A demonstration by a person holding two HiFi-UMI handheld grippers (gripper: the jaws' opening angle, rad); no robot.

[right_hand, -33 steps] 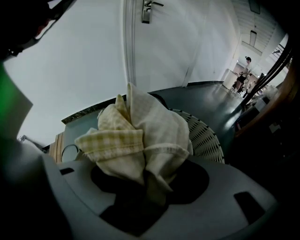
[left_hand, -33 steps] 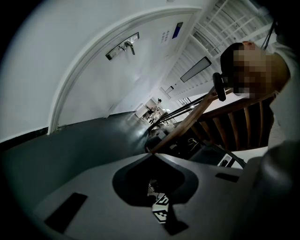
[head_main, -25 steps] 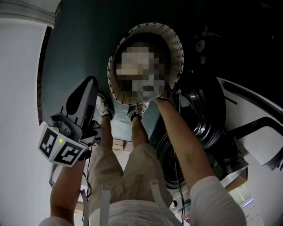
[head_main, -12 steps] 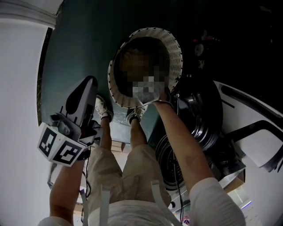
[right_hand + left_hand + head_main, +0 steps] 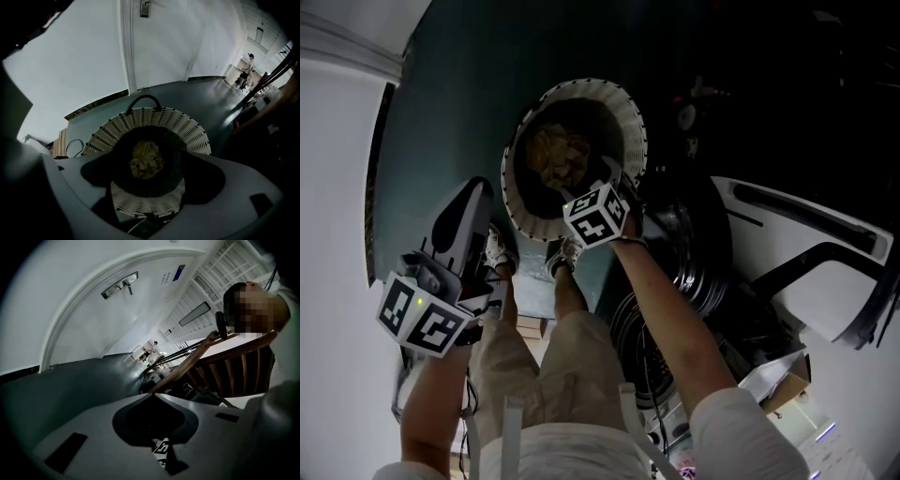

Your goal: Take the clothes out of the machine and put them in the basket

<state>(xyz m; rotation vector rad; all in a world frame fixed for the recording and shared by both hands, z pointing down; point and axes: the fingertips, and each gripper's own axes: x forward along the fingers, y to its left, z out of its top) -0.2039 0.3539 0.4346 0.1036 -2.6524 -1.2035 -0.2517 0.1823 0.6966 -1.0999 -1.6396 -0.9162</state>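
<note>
Right gripper (image 5: 596, 211) hovers over a white basket (image 5: 633, 131) of crumpled yellowish clothes (image 5: 561, 155).
Its jaws stand apart, empty; the left gripper (image 5: 472, 192) is closed on nothing.

You wore a white short-sleeved top (image 5: 572, 464); the right sleeve (image 5: 741, 427) was loose and ended above the elbow. Your trousers (image 5: 553, 366) were pale beige, and two pale straps (image 5: 511, 436) ran over them from the waist. Your shoes (image 5: 498, 251) were pale. A thin black cable (image 5: 471, 398) showed beside your left forearm.

The left gripper (image 5: 473, 189) had a light grey shell with a dark, rounded finger. At its rear was a white cube (image 5: 424, 314) printed with black square markers and lit by a small green light. The right gripper (image 5: 150, 159) had the same grey shell around a dark spade-shaped hollow, and its own marker cube (image 5: 598, 214).
</note>
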